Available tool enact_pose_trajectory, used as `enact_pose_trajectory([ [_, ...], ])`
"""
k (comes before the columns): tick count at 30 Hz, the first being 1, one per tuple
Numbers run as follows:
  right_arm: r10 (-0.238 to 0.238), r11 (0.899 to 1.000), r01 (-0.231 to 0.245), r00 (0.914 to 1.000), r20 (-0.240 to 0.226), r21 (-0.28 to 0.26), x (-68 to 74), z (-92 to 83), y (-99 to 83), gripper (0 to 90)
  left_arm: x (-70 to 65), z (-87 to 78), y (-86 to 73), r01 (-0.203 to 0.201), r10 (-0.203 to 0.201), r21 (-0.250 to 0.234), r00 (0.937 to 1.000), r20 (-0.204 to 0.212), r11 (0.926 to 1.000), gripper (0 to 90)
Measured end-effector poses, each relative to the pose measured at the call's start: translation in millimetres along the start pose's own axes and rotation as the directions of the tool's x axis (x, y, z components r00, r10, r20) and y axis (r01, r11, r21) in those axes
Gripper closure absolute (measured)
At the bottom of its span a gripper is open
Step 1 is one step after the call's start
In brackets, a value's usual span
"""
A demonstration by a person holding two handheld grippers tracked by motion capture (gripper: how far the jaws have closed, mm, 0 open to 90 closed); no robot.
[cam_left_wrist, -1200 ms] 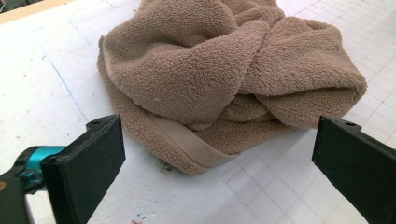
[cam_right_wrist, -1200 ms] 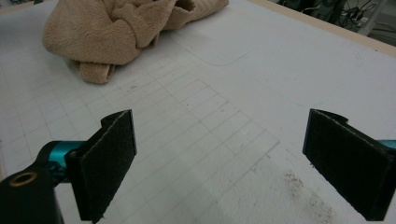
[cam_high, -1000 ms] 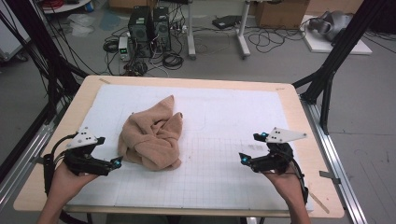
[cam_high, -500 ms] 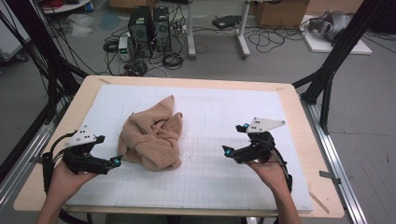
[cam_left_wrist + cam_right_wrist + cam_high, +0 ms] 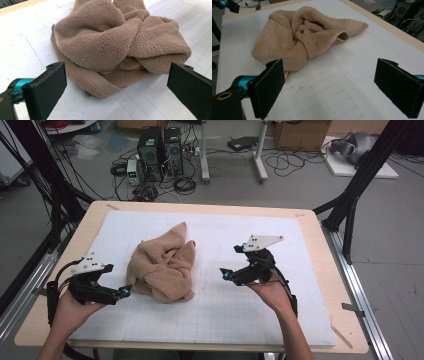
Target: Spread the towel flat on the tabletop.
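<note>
**While both tools close in on the towel**

As the crumpled tan terry towel lies bunched, my left gripper sits just beside it, jaws spread; my right gripper hovers near its other side, also spread. Next, I judge, each needs an edge to pinch.

Towel is fuzzy tan terry cloth with a flat woven hem. It sits on a matt white gridded mat, and the table edge looks like pale wood.
</note>
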State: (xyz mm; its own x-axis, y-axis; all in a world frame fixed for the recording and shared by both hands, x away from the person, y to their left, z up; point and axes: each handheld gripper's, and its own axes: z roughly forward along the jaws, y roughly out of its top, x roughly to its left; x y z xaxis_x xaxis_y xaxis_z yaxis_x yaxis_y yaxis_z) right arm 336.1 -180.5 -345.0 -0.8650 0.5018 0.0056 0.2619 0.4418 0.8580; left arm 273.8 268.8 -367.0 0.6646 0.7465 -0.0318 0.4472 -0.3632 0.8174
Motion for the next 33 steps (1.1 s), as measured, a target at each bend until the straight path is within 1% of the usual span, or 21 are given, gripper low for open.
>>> enact_pose_trajectory([
  [4,-0.009,1.000,0.009,0.9997,-0.022,-0.006,2.1,16.4,9.4,8.9,1.7,2.8,2.7,0.005,-0.005,-0.001,1.0000,0.005,1.0000,3.0],
  [7,-0.015,1.000,0.015,0.9991,-0.039,0.009,4.5,29.0,14.0,8.9,2.0,6.2,6.6,0.000,0.000,0.000,0.9999,0.012,1.0000,3.0],
  [8,-0.015,1.000,0.015,0.9991,-0.039,0.009,4.5,29.0,14.0,8.9,2.0,6.2,6.6,0.000,0.000,0.000,0.9999,0.012,1.0000,3.0],
  [9,-0.027,0.999,0.028,0.9981,-0.055,0.019,5.9,38.8,17.5,8.9,2.8,8.0,7.9,0.002,-0.002,0.003,0.9999,0.012,1.0000,3.0],
  [12,-0.028,0.999,0.029,0.9976,-0.064,0.022,7.4,45.4,19.9,9.0,4.2,9.5,8.7,0.000,0.000,0.005,0.9999,0.014,1.0000,3.1],
  [13,-0.022,0.999,0.025,0.9964,-0.082,0.032,8.6,55.4,22.7,9.5,5.1,10.2,9.0,0.001,-0.001,0.003,0.9998,0.020,1.0000,6.6],
  [15,-0.030,0.999,0.034,0.9944,-0.101,0.039,9.2,63.7,24.4,13.9,6.5,12.4,9.6,0.004,-0.004,0.001,0.9998,0.021,1.0000,7.1],
  [17,-0.038,0.998,0.045,0.9915,-0.125,0.051,11.3,73.5,26.1,15.1,9.4,16.8,10.7,0.006,-0.006,0.007,0.9999,0.013,1.0000,7.2],
  [18,-0.038,0.998,0.045,0.9915,-0.125,0.051,11.3,73.5,26.1,15.1,9.4,16.8,10.7,0.006,-0.006,0.007,0.9999,0.013,1.0000,7.5],
  [19,-0.043,0.996,0.053,0.9888,-0.143,0.070,13.6,84.9,26.4,18.1,10.2,19.2,11.0,0.008,-0.009,0.004,0.9999,0.012,1.0000,8.1],
  [21,-0.048,0.995,0.062,0.9862,-0.158,0.084,14.2,93.9,25.1,21.5,12.0,23.0,11.6,0.005,-0.005,0.003,0.9999,0.009,1.0000,9.7],
  [22,-0.048,0.995,0.062,0.9862,-0.158,0.084,14.2,93.9,25.1,21.5,13.2,25.9,11.7,0.002,-0.002,0.004,1.0000,0.006,1.0000,9.7],
  [23,-0.052,0.991,0.072,0.9835,-0.173,0.109,13.8,104.1,23.0,26.2,16.3,32.5,11.5,0.003,-0.003,0.020,1.0000,0.003,0.9998,11.3],
  [24,-0.049,0.990,0.072,0.9814,-0.186,0.123,14.8,108.8,21.7,27.8,17.6,36.1,11.2,-0.003,0.003,0.027,1.0000,0.002,0.9996,12.2],
  [27,-0.057,0.986,0.087,0.9785,-0.198,0.142,16.0,117.1,19.1,32.3,19.8,43.0,10.5,-0.017,0.017,0.046,0.9998,0.006,0.9988,18.2],
  [28,-0.052,0.984,0.088,0.9732,-0.224,0.155,16.7,125.1,16.0,36.3,20.8,46.5,9.9,-0.020,0.019,0.053,0.9998,0.005,0.9984,20.5],
  [29,-0.052,0.984,0.088,0.9732,-0.224,0.155,16.7,125.1,16.0,36.3,21.9,49.9,9.3,-0.020,0.018,0.061,0.9996,0.019,0.9980,20.5],
  [30,-0.047,0.981,0.089,0.9713,-0.233,0.171,17.6,132.1,13.0,40.8,24.2,55.1,8.2,-0.020,0.016,0.066,0.9985,0.053,0.9976,23.9],
  [31,-0.047,0.981,0.089,0.9713,-0.233,0.171,17.6,132.1,13.0,40.8,24.2,55.1,8.2,-0.020,0.016,0.066,0.9985,0.053,0.9976,26.1],
  [32,-0.056,0.977,0.103,0.9690,-0.241,0.188,20.4,138.7,9.9,45.3,25.4,59.9,7.2,-0.019,0.013,0.070,0.9964,0.083,0.9974,28.8],
  [33,-0.063,0.975,0.111,0.9691,-0.238,0.190,21.6,141.5,8.3,47.9,25.4,59.9,7.2,-0.019,0.013,0.070,0.9964,0.083,0.9974,31.9],
])
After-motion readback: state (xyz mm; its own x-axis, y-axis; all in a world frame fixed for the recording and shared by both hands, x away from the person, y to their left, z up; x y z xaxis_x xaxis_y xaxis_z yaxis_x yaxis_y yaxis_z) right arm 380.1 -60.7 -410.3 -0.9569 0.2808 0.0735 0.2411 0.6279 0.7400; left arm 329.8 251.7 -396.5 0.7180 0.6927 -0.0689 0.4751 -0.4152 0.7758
